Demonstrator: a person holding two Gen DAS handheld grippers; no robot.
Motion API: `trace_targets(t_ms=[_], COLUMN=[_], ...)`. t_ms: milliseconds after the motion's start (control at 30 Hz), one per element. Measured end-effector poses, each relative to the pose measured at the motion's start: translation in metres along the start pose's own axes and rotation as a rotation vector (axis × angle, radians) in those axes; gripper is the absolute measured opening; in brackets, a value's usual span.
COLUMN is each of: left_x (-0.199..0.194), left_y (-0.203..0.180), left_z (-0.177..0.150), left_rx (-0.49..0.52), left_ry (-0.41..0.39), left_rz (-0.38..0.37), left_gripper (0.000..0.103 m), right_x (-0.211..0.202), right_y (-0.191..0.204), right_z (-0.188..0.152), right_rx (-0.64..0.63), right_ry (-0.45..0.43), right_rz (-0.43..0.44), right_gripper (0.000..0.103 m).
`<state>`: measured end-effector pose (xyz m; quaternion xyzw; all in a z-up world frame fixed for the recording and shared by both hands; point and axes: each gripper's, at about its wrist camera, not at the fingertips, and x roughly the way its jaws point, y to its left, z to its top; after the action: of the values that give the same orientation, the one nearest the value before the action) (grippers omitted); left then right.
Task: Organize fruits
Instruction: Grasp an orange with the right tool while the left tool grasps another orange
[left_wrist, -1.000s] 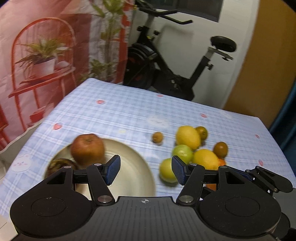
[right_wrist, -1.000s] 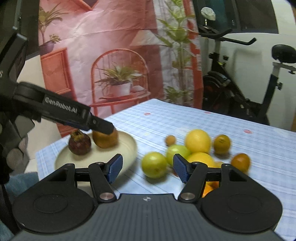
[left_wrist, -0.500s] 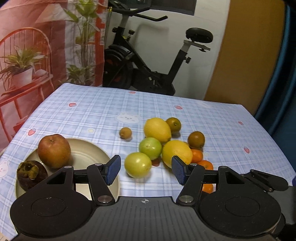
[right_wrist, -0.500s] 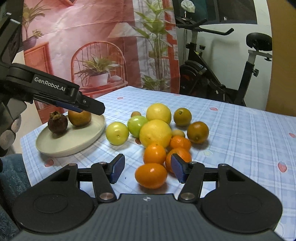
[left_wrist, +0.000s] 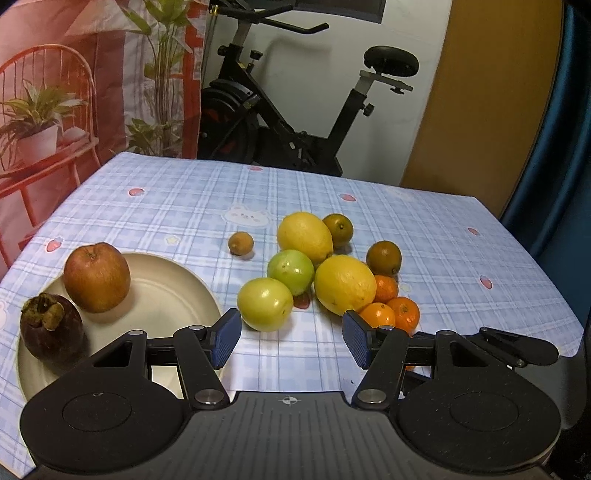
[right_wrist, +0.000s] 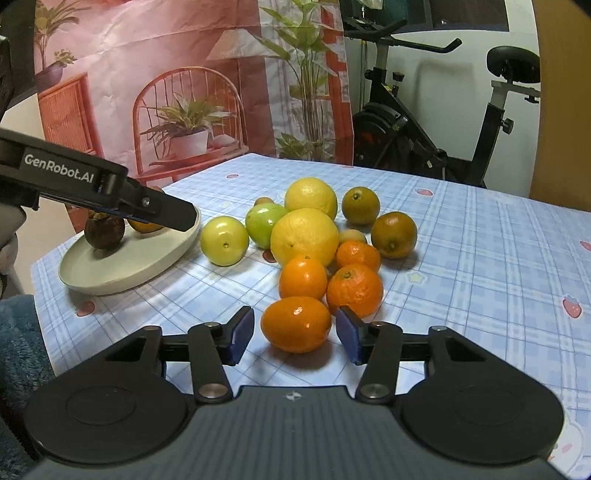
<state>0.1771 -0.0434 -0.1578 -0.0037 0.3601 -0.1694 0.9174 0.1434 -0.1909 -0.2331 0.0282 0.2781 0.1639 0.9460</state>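
Between the blue pads of the right gripper (right_wrist: 294, 334) lies the nearest orange (right_wrist: 296, 324), on the checked cloth (right_wrist: 480, 258) at the front of the fruit pile. The jaws have just been closing on it, but a small gap shows on each side, so I judge they do not press it yet. The step in hand seems to be the grasp of this orange.

To do it well, the pads should meet the fruit at its widest line, not above it, or the round skin may slip out forward. Another orange (right_wrist: 354, 290) sits just behind the right pad, almost touching it; the closing should be slow so this one is not pushed and the pile does not roll. A straight lift after the grip is safest.

The left gripper (left_wrist: 291, 341) hangs with its fingers half open and empty, low over the cloth, and a yellow-green fruit (left_wrist: 265, 303) lies just beyond them. The plate (left_wrist: 177, 295), at the left, carries an apple (left_wrist: 96, 277) and a mangosteen (left_wrist: 51, 330), with free room for more fruit. Where the orange belongs I cannot tell.
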Motion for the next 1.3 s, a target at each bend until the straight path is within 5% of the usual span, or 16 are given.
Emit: trace_targets(t_ms=[767,933,1300], left_x=[0.015,0.033,0.061], left_y=[-0.003,-0.017,-0.044], left_z=[0.003,0.003,-0.002], left_rx=[0.035,0.044,0.110], left_ry=[0.028,0.074,0.106], left_rz=[-0.073,-0.157,-0.192], left_gripper=[0.063,0.051,0.042], right_x=[-0.003,-0.011,-0.017], right_y=[-0.011,-0.026,-0.040], right_z=[-0.001,-0.002,-0.004], right_rx=[0.032,0.095,0.163], right_ry=[0.018,0.001,-0.009], right_rz=[-0.044,-0.101,-0.138], right_gripper=[0.046,0.046,0.046])
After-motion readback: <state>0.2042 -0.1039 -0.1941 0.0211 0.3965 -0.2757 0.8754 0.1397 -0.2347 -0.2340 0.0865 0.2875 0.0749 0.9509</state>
